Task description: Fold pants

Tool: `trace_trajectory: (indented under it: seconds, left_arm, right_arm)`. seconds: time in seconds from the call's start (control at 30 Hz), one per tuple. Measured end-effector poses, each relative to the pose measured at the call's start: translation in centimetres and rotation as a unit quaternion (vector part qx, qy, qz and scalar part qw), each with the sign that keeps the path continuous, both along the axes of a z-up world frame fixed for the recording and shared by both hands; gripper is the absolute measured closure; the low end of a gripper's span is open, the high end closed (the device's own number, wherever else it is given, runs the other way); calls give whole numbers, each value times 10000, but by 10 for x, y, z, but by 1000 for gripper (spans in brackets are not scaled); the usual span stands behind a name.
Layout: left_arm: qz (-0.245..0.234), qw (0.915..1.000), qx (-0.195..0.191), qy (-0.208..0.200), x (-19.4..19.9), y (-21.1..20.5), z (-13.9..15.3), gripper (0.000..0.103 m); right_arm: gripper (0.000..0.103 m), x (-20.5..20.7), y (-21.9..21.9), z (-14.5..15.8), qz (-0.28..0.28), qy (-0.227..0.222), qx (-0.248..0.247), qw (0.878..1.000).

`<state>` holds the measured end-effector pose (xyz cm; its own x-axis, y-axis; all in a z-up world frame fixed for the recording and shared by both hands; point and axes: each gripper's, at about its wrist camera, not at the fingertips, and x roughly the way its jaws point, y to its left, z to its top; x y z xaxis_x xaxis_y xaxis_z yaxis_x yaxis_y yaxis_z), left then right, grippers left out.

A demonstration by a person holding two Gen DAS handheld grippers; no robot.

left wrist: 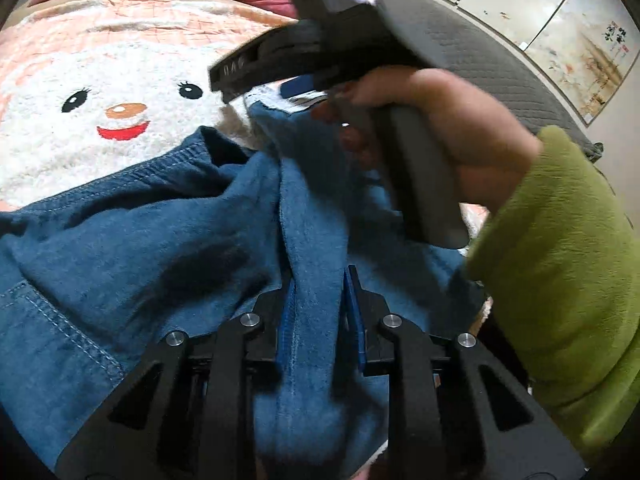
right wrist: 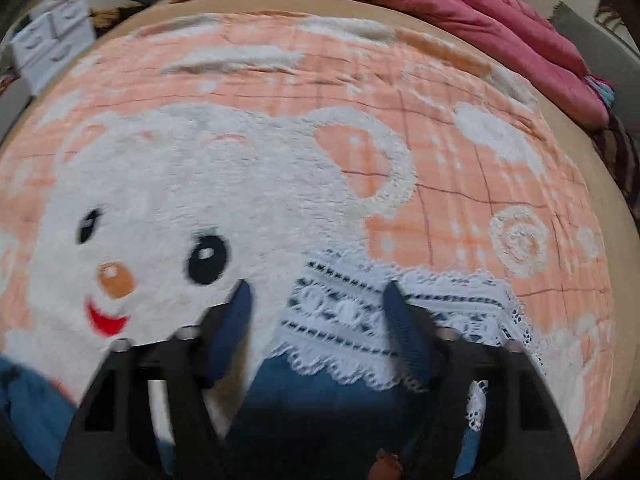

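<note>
Pants (left wrist: 168, 216) of soft blue denim lie rumpled on the bed, over a fleecy peach blanket (left wrist: 120, 64) with a white cartoon animal face. A stitched seam runs along their lower left part in my left wrist view, and a ridge of the cloth rises straight up the middle of that picture. My left gripper (left wrist: 316, 312) is clamped on that ridge, both blue pads pressing the fabric between them.

Only my right wrist view shows the white lace trim (right wrist: 360, 312) at one end of the pants, spread flat on the blanket; my right gripper (right wrist: 316, 316) stands over it with its jaws apart, one finger on the lace, the other on bare blanket, nothing pinched. Only the left view shows my right hand (left wrist: 452, 140) in a green sleeve (left wrist: 560, 264) holding that tool above the pants.

From the bunching I cannot tell the pants' long axis; the lace end lies toward the animal's face. A red quilt (right wrist: 440, 4) is heaped at the bed's far edge, and white drawers (right wrist: 52, 32) stand beyond the left corner.
</note>
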<state>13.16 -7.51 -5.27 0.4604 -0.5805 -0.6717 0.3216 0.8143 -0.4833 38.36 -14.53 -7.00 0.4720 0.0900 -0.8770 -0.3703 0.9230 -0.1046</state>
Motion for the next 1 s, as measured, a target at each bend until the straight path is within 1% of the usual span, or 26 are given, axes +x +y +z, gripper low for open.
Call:
trace_trajectory:
  seconds: [0.03, 0.07, 0.1, 0.17, 0.2, 0.23, 0.27, 0.37, 0.43, 0.47, 0.53, 0.67, 0.7, 0.73, 0.77, 0.83, 0.87, 0.9, 0.93, 1.0]
  left_arm:
    - [-4, 10000, -7, -9, -1, 1, 0, 87]
    - [7, 10000, -36, -7, -1, 2, 0, 87]
    - [20, 10000, -73, -1, -2, 4, 0, 87]
    - [36, 9999, -143, 14, -2, 7, -1, 85]
    - [67, 9998, -191, 13, -2, 10, -1, 83]
    - [80, 9997, -213, 4, -3, 14, -1, 79]
    - [85, 9997, -228, -8, -4, 16, 1, 77]
    - [109, 9996, -224, -121, -6, 19, 6, 76]
    - [75, 9995, -237, -169, -5, 26, 9, 77]
    - [20, 9995, -254, -168, -6, 26, 9, 84]
    - [-105, 9995, -230, -201, -3, 27, 8, 90]
    - [-401, 9980, -86, -491, -13, 16, 10, 89]
    - [-468, 9967, 41, -655, -18, 12, 12, 86]
    - [-501, 9958, 156, -744, -23, 10, 11, 79]
    - [-517, 9951, 261, -796, -24, 7, 12, 76]
    - [-560, 9935, 542, -832, -23, -3, 8, 76]
    - [-566, 9926, 672, -834, -23, -7, 3, 88]
    - [-576, 9918, 805, -812, -23, -10, -1, 97]
    - [-569, 9915, 862, -796, -20, -14, -5, 103]
    - [-581, 9916, 863, -765, -22, -14, -5, 103]
  right_arm:
    - [69, 1, -2, -2, -32, -15, 12, 10000]
    - [83, 2, -8, -3, -76, -24, 95, 9999]
    - [92, 1, -13, -1, -105, -14, 243, 9996]
    - [92, -5, -31, 12, -216, -40, 709, 9972]
    - [92, -9, -39, 20, -251, -89, 852, 9960]
    - [92, -14, -47, 27, -275, -147, 994, 9946]
    - [92, -22, -58, 37, -305, -202, 1237, 9916]
    - [92, -46, -90, 63, -454, -326, 1842, 9813]
    - [92, -62, -108, 76, -556, -454, 2013, 9769]
    - [92, -71, -118, 82, -623, -535, 2067, 9750]
    - [93, -85, -135, 88, -749, -587, 2211, 9706]
    - [94, -111, -169, 88, -1053, -584, 2453, 9619]
    - [94, -114, -176, 87, -1124, -592, 2493, 9600]
    - [95, -119, -184, 87, -1229, -591, 2581, 9564]
    - [95, -121, -190, 85, -1294, -568, 2673, 9532]
    - [95, -125, -200, 82, -1415, -551, 2735, 9498]
    - [96, -125, -203, 80, -1447, -550, 2743, 9491]
    - [96, -127, -207, 80, -1481, -555, 2771, 9477]
    - [96, -130, -213, 79, -1555, -569, 2844, 9443]
    - [96, -134, -219, 79, -1609, -586, 2973, 9393]
